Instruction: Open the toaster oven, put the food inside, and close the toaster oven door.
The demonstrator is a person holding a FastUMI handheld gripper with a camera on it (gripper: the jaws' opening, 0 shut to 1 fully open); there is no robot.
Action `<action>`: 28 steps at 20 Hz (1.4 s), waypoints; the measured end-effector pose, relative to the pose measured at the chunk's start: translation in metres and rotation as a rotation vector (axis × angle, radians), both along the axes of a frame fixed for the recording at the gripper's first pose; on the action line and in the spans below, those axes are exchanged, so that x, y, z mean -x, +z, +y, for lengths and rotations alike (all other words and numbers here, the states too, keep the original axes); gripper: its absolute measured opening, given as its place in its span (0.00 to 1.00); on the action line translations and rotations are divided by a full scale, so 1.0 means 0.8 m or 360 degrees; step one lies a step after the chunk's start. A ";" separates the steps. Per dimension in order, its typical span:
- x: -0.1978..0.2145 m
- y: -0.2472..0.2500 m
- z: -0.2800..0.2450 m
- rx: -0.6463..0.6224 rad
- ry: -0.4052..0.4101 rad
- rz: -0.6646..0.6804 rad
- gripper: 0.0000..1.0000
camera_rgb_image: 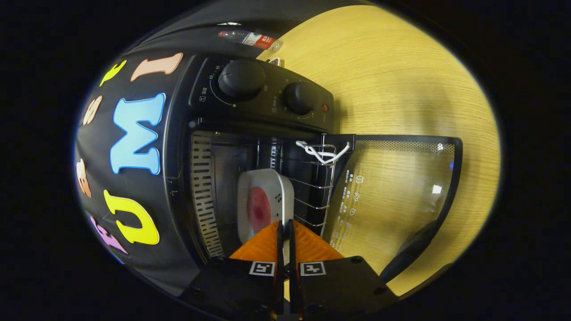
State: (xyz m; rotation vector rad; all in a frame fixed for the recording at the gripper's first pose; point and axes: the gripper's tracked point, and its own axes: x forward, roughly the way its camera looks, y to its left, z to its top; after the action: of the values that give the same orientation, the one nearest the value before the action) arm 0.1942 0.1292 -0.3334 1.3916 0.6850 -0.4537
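The black toaster oven [267,113] stands open, its glass door [392,191] folded flat out over the wooden table, with the door handle [415,245] at its outer edge. Inside the cavity a white plate [272,185] carrying a round pink piece of food [258,209] sits just ahead of my fingers, beside the wire rack [319,196]. My gripper [285,225] is at the oven mouth, its fingers pressed together on the plate's near rim. The plate's near edge is hidden behind the fingers.
Two round knobs [242,78] sit on the oven's control panel. A white cord loop [322,154] hangs on the rack's front bar. A plastic bottle [250,39] lies beyond the oven. The wooden table [392,80] stretches past the door.
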 end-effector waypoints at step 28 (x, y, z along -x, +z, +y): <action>0.190 0.003 0.000 0.1484 0.1652 -0.0126 0.98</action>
State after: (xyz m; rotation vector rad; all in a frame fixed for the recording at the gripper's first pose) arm 0.0426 0.1291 -0.3312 0.0848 0.8671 0.1363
